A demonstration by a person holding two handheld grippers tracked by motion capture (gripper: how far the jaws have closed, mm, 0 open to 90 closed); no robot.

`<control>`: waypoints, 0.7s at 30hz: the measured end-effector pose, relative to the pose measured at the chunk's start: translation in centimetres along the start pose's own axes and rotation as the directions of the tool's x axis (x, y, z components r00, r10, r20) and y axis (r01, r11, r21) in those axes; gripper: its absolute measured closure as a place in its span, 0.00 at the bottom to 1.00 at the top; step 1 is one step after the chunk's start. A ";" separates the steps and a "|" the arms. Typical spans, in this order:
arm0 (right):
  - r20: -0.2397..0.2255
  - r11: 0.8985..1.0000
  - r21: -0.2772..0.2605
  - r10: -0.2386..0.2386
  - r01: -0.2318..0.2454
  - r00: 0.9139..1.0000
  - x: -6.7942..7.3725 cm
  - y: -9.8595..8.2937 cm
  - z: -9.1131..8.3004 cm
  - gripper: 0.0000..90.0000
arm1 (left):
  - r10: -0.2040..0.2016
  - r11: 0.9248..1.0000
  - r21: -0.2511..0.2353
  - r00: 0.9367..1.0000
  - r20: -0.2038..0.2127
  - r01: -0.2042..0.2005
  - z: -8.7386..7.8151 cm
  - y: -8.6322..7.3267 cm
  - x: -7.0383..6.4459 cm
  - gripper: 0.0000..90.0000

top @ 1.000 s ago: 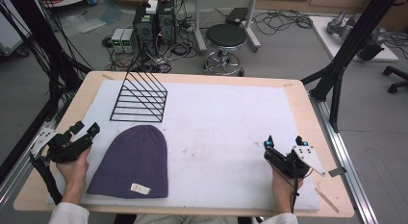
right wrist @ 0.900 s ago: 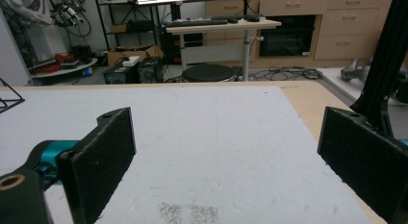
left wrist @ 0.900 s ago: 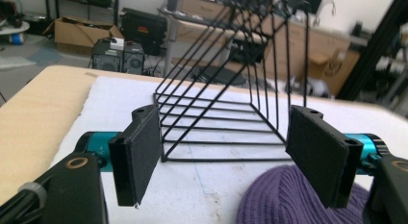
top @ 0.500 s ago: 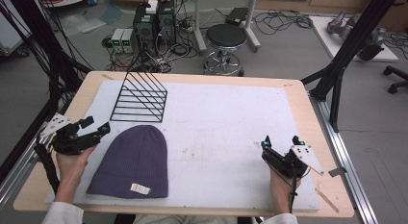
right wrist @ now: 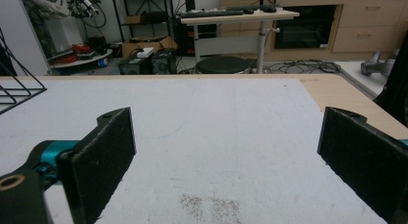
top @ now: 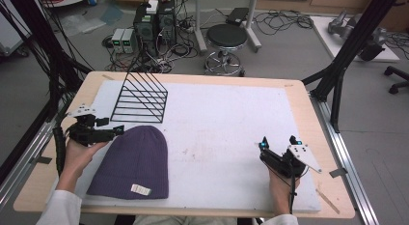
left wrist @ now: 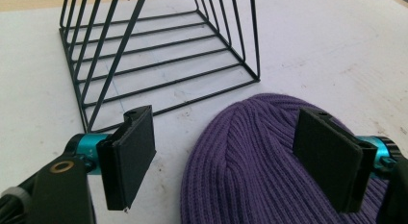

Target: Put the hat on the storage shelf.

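Two tools, jaws apart, left tool (left wrist: 226,156) over ribbed purple knit beanie (left wrist: 260,161), triangular black wire rack (left wrist: 154,56) beside, right tool (right wrist: 231,161) above white mat (right wrist: 216,137).

No readable text, brand, number or sign anywhere. Just a small white label (top: 141,189) sewn on the cuff of the purple beanie (top: 132,162), marks too small and blurred to read. Nothing printed on the white table mat (top: 226,123) or the black wire rack (top: 141,97).
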State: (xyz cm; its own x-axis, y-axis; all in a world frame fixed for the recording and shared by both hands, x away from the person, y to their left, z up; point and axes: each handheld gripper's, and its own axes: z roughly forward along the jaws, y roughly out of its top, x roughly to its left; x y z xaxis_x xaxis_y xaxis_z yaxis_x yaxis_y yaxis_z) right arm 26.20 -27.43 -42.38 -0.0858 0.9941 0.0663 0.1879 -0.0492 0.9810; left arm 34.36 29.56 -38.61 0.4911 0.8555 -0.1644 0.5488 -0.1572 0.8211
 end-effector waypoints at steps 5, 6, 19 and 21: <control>-0.005 1.000 0.004 -0.009 0.009 1.000 0.1 0.0 0.0 0.06 | 0.006 0.998 0.062 1.000 0.005 -0.007 0.9 0.4 0.1 0.26; -0.005 1.000 0.003 -0.011 0.011 1.000 0.1 0.0 0.0 0.06 | 0.008 0.997 0.083 1.000 0.009 -0.009 1.2 0.5 0.1 0.26; 0.005 1.000 0.003 -0.018 0.018 1.000 0.2 0.0 0.1 0.06 | 0.017 0.962 0.273 1.000 0.023 -0.022 4.1 0.2 0.3 0.25; 0.006 1.000 0.006 -0.027 0.027 1.000 0.3 0.0 0.1 0.06 | 0.025 0.957 0.289 0.999 0.022 -0.030 4.3 0.1 0.2 0.26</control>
State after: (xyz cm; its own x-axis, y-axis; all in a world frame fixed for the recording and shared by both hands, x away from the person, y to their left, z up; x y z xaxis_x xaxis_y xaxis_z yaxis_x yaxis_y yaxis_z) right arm 26.29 -27.08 -42.36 -0.0854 0.9956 0.0385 0.1914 -0.0215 0.9813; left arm 37.42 27.63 -40.91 0.5193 0.8404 -0.1555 0.7058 -0.3191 0.6324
